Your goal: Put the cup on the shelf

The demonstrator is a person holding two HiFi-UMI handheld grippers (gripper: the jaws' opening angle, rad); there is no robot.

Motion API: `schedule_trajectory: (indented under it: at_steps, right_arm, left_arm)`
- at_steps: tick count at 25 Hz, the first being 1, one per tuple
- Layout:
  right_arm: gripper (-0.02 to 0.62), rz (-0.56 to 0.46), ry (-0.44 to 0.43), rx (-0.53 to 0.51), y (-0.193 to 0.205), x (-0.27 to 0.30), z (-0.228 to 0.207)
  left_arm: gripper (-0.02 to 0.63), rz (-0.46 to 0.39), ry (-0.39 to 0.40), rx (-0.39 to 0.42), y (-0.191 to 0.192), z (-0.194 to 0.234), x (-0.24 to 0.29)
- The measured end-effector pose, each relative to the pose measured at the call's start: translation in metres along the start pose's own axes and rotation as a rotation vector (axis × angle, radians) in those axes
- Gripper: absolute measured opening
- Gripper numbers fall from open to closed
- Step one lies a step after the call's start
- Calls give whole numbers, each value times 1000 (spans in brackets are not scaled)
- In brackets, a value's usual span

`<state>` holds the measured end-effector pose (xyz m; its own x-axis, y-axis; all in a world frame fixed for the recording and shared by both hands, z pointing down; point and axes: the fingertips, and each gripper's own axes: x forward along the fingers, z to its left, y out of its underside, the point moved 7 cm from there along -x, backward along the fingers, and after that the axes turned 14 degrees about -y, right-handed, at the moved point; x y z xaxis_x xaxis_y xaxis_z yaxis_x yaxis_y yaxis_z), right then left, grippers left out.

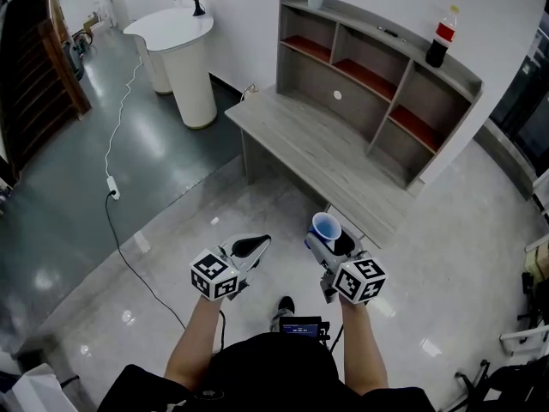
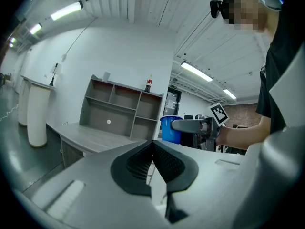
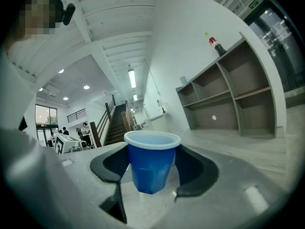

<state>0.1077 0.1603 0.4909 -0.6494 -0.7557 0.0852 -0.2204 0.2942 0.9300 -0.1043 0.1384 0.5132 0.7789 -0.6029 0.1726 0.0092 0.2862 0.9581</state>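
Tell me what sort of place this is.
Probably an office lobby or showroom-style workspace, not a home. It has a glossy floor, a grey desk with a shelf unit against the wall, a white curved reception-style counter, and a staircase beyond.

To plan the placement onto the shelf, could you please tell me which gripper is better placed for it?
Right. The right gripper is closed on the blue cup, which is upright, with the shelf ahead. The left gripper is shut and holds nothing.
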Motion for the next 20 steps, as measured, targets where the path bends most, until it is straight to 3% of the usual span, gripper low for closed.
schedule_trajectory:
  at_steps: [20]
  right_arm:
    - [293,25,-72,-5,-68,81,-161]
  left_arm:
    - [2,20,-76,4,-42,71,155]
